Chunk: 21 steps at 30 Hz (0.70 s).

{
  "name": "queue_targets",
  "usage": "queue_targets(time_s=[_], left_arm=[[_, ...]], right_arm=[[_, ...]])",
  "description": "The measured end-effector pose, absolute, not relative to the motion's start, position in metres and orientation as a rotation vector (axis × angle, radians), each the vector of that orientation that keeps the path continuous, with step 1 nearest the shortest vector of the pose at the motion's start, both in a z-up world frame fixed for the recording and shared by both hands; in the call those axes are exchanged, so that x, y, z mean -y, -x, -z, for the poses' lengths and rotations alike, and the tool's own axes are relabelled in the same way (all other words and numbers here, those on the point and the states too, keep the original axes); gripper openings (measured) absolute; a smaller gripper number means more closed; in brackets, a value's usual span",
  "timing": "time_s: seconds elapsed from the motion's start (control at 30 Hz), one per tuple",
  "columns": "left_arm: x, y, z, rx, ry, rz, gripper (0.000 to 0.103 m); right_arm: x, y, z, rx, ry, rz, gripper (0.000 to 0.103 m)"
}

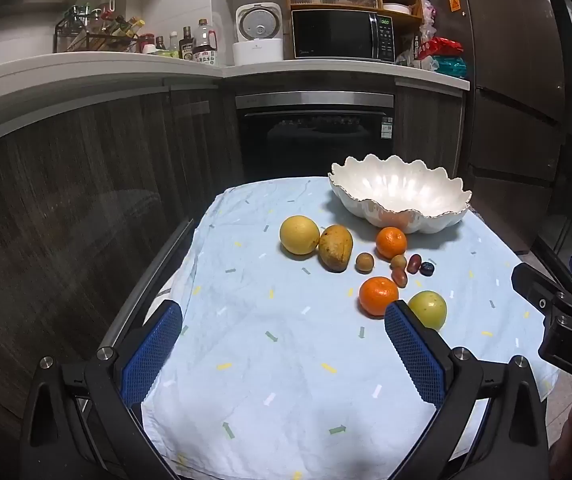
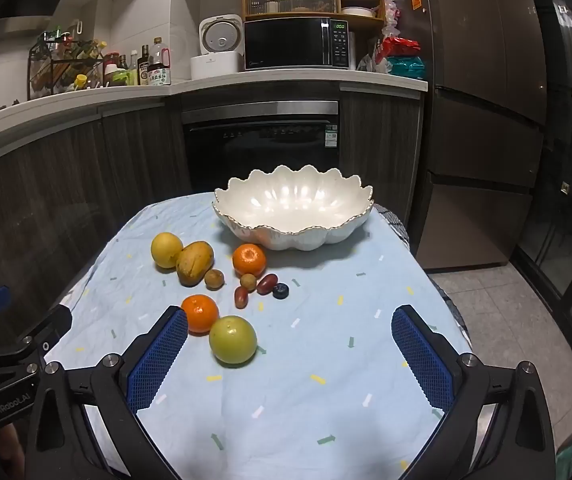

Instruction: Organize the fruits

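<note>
A white scalloped bowl (image 1: 400, 196) (image 2: 294, 210) stands empty at the far side of the table. In front of it lie a yellow round fruit (image 1: 299, 235) (image 2: 166, 250), a mango (image 1: 335, 247) (image 2: 195, 263), two oranges (image 1: 391, 242) (image 1: 378, 295) (image 2: 249, 259) (image 2: 200, 313), a green apple (image 1: 428, 308) (image 2: 233, 339) and several small fruits (image 1: 414, 264) (image 2: 266, 285). My left gripper (image 1: 282, 320) is open and empty, near the table's front left. My right gripper (image 2: 290, 326) is open and empty, just short of the apple.
A light blue patterned cloth (image 1: 270, 360) (image 2: 306, 400) covers the table. Dark cabinets, an oven (image 1: 314, 132) and a counter with a microwave (image 2: 296, 43) stand behind. A tall fridge (image 2: 486, 120) is at the right. The right gripper's body shows in the left wrist view (image 1: 566, 312).
</note>
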<state>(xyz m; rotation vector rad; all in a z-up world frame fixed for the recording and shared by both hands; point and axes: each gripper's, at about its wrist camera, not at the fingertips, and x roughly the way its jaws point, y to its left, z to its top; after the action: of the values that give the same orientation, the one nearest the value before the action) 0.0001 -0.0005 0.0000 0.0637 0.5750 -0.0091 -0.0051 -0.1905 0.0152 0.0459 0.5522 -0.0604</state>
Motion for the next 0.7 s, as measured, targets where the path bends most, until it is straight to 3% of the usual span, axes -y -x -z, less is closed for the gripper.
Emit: queue_targets(time_s=[0.7], left_arm=[[0.0013, -0.0007, -0.0010, -0.568, -0.066, 0.018, 0.103]], right_arm=[[0.1912, 0.0054, -0.0164, -0.548, -0.047, 0.062, 0.103]])
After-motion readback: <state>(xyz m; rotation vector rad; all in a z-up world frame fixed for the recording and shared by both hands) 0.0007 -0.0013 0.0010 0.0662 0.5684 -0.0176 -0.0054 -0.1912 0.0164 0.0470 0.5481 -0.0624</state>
